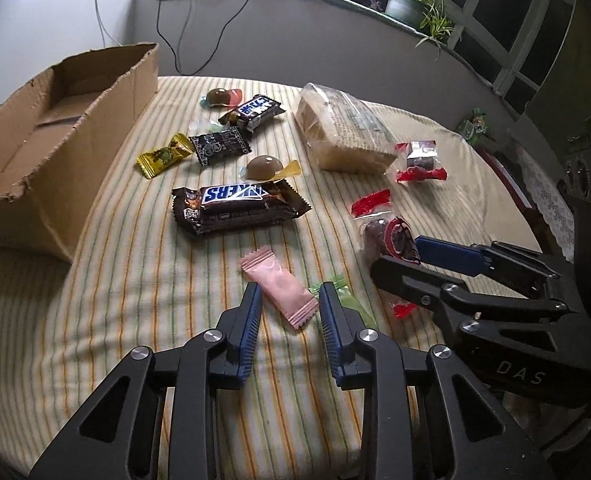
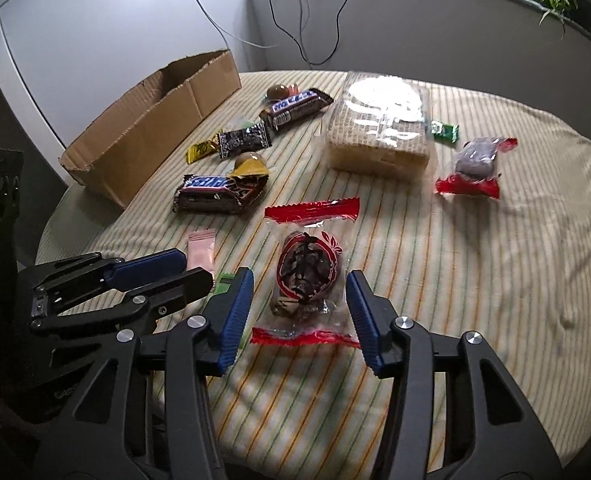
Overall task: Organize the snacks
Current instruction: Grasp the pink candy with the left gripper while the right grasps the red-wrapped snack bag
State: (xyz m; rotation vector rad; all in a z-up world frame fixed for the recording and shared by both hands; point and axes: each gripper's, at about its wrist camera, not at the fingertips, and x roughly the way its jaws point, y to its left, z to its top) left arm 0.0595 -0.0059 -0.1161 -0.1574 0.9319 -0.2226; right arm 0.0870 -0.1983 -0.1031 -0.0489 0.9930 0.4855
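My left gripper [image 1: 289, 308] stands with jaws apart around a matte pink candy [image 1: 279, 288], pads not pressing it. My right gripper [image 2: 299, 312] straddles a crinkly clear packet with red ends [image 2: 307, 276], jaws also parted; contact looks absent, though blur makes that unsure. Only the right view shows a small green wrapper [image 2: 444, 131] behind the wafer pack [image 2: 379, 132]. The torn cardboard box [image 1: 55, 128] sits at the striped cloth's [image 1: 155, 280] left edge, bare cloth beside it.
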